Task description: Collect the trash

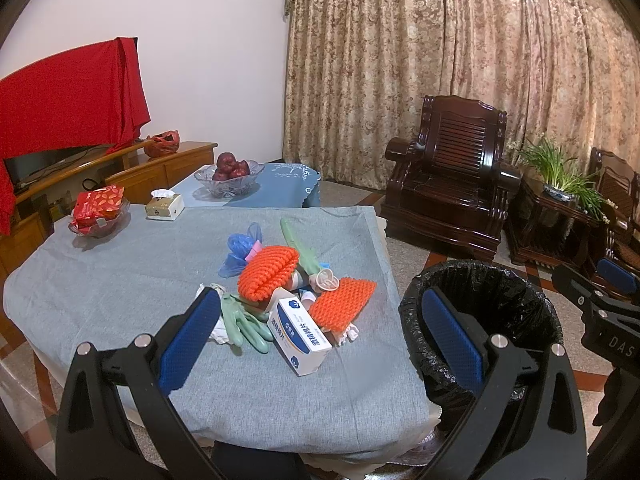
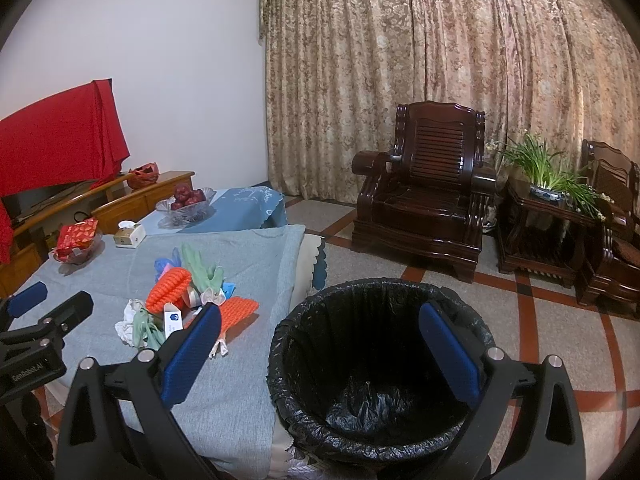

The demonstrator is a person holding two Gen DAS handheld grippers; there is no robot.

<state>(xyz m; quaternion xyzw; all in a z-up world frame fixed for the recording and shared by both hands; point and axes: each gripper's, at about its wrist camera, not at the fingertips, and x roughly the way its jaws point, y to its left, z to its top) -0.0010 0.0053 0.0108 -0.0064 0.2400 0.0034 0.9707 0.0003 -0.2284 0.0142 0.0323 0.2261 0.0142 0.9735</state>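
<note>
Nothing collected: trash pile untouched on worktop, lined bin empty. Left hand-held gripper, right hand-held gripper both spread, holding nothing.

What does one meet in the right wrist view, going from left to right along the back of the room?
Red draped cloth → clear glass bowl of red apples → dark carved wooden armchair → green potted plant.

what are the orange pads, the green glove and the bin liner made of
Orange pads: likely soft foam or silicone, matte, bumpy ridged surface. Green glove: looks like rubber or latex, smooth and limp. Bin liner: thin black plastic film, glossy and crinkled.
</note>
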